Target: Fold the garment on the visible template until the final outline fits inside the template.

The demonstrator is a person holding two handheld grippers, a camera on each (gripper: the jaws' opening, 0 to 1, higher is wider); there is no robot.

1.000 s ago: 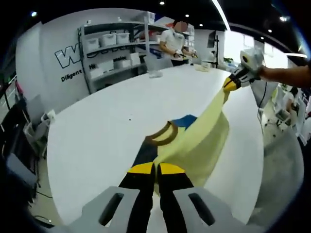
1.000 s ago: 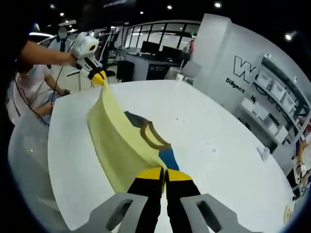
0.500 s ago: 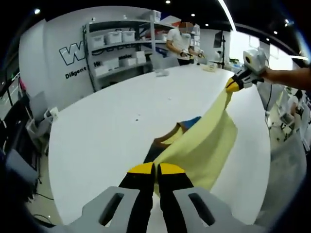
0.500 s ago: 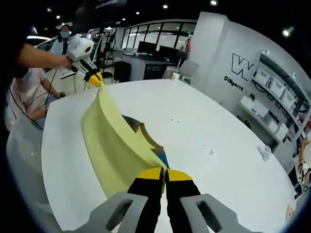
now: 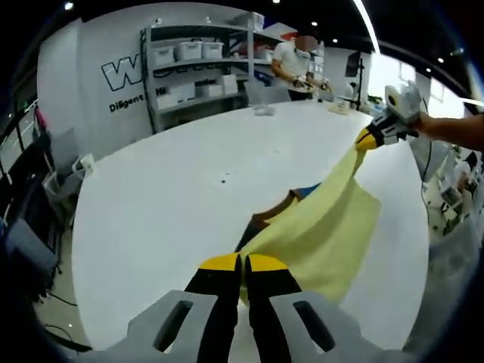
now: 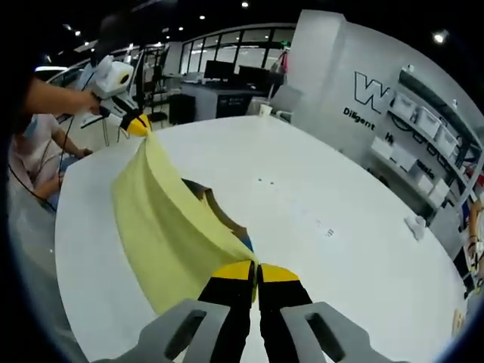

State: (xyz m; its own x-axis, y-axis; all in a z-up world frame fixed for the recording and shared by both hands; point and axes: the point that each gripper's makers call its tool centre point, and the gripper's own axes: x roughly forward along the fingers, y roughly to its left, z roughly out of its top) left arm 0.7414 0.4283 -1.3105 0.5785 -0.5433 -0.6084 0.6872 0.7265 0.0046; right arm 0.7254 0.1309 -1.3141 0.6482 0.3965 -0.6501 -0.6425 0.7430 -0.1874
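A pale yellow garment (image 5: 325, 231) with brown collar trim and dark and blue parts hangs stretched between both grippers above a white table (image 5: 181, 181). My left gripper (image 5: 243, 263) is shut on one end of the cloth. The right gripper (image 5: 368, 141) appears at the far end in the left gripper view, pinching the other end. In the right gripper view my right gripper (image 6: 255, 271) is shut on the garment (image 6: 162, 227), and the left gripper (image 6: 136, 125) holds the far end. I cannot make out any template on the table.
Shelving (image 5: 197, 68) with white bins stands by a lettered wall. A person (image 5: 299, 64) stands behind the table's far edge; another person (image 6: 34, 155) sits beside it. Small items (image 5: 265, 110) lie near the far edge. A desk with monitors (image 6: 227, 87) stands behind.
Both grippers have lifted the yellow cloth higher and pulled it over, so more of the dark, blue and brown part is covered.
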